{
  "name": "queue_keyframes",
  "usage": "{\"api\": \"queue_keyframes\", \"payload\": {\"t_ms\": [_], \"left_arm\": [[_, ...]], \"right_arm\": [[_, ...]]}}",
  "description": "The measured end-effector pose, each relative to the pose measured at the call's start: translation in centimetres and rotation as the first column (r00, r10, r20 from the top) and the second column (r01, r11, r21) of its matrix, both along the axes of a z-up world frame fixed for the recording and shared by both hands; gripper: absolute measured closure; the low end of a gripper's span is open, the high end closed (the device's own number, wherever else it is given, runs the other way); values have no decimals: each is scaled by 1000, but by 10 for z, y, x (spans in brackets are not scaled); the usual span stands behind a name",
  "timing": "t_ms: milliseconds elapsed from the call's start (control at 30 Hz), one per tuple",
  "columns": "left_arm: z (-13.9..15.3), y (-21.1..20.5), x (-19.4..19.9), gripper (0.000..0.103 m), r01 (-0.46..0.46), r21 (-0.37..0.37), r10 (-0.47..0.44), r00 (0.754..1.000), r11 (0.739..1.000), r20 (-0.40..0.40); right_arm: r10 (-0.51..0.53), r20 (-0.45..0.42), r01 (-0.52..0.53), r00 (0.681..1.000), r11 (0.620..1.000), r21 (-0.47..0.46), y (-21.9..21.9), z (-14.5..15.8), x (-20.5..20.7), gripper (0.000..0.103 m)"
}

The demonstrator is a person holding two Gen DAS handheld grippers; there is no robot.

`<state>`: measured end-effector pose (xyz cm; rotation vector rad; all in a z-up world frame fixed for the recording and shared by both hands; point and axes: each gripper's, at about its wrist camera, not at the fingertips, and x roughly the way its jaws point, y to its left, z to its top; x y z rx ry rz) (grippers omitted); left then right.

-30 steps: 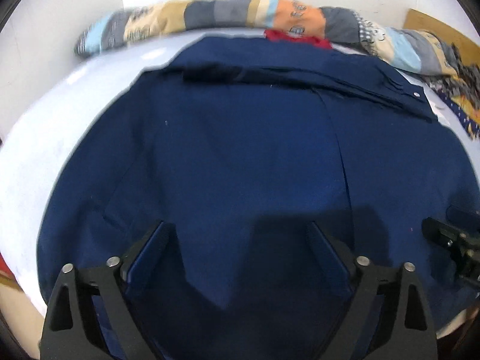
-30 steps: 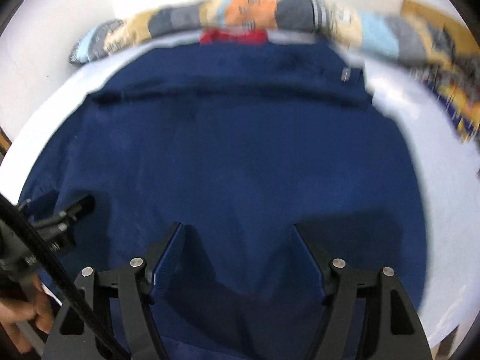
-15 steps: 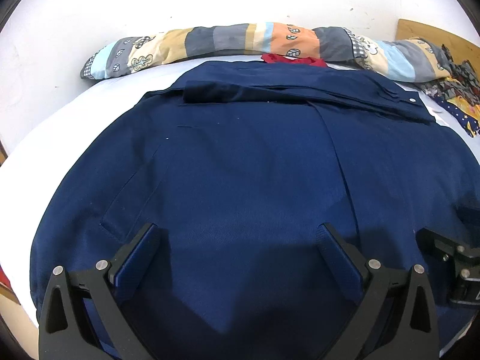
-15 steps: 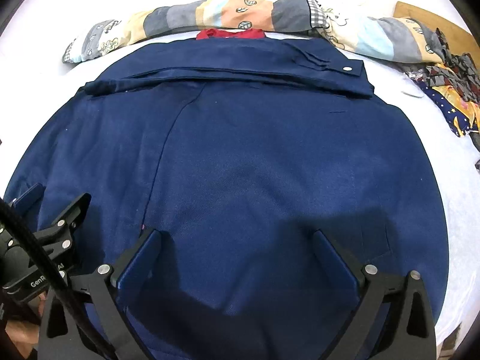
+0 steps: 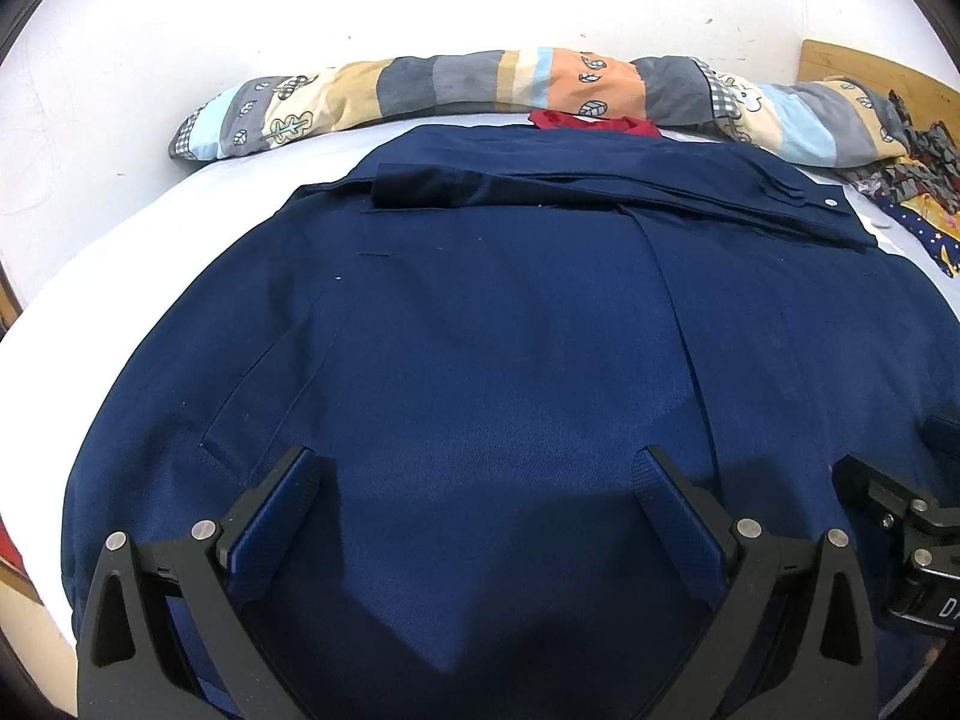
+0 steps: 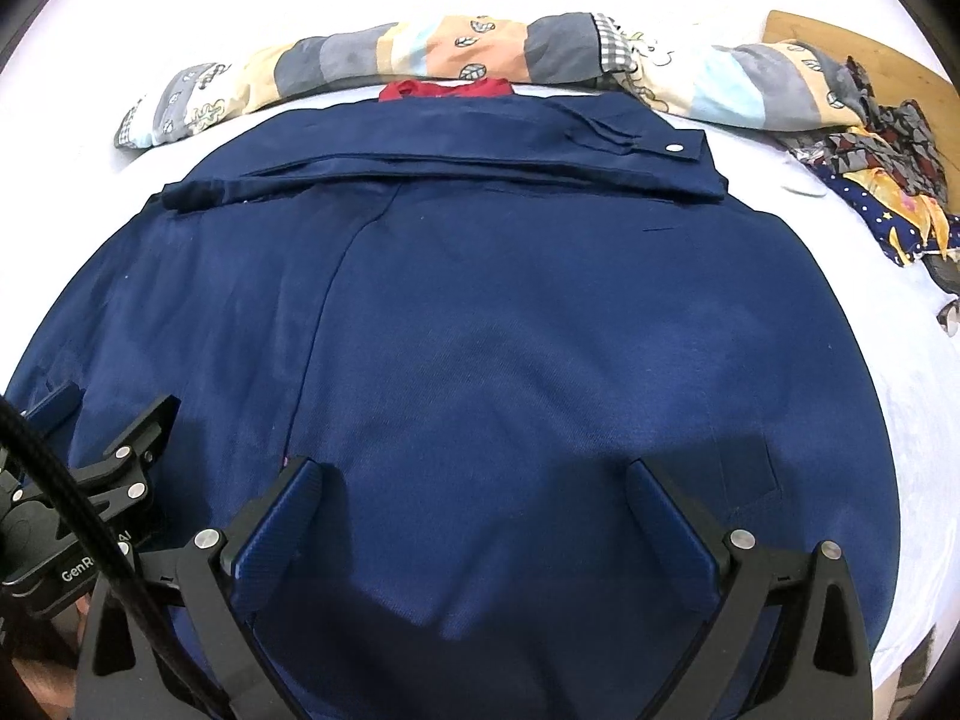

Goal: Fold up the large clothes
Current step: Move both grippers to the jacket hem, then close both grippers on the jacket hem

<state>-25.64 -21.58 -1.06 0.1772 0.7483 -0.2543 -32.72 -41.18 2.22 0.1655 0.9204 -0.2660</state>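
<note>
A large navy blue jacket [image 5: 492,330] lies spread flat on a white bed, also in the right wrist view [image 6: 480,324]. A folded band with a snap button [image 6: 675,147] runs across its far end. My left gripper [image 5: 477,480] is open and empty, just above the jacket's near left part. My right gripper [image 6: 474,486] is open and empty above the near right part. Each gripper shows at the edge of the other's view, the right one [image 5: 894,516] and the left one [image 6: 114,468].
A rolled patchwork quilt [image 5: 540,90] lies along the far edge by the white wall. A red cloth [image 5: 591,120] peeks out behind the jacket. A pile of patterned clothes [image 6: 882,180] and a wooden board [image 6: 864,54] are at the far right. White bed sheet [image 6: 870,276] borders the jacket.
Both grippers have opened wider and pulled back a little from the jacket. The views have steadied. The jacket lies as before.
</note>
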Motion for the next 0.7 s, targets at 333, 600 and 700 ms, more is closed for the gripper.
{"api": "queue_keyframes", "payload": {"t_ms": [333, 600, 700], "left_arm": [[4, 3, 3, 0, 51, -1, -51, 998, 999, -48], [31, 46, 4, 0, 106, 10, -106, 992, 994, -68], [39, 71, 10, 0, 46, -48, -49, 996, 998, -80]], "right_arm": [[43, -16, -43, 999, 999, 2, -1, 2, -3, 0], [-40, 96, 15, 995, 969, 248, -77, 44, -47, 0], [-147, 129, 103, 981, 949, 296, -113, 57, -67, 0]]}}
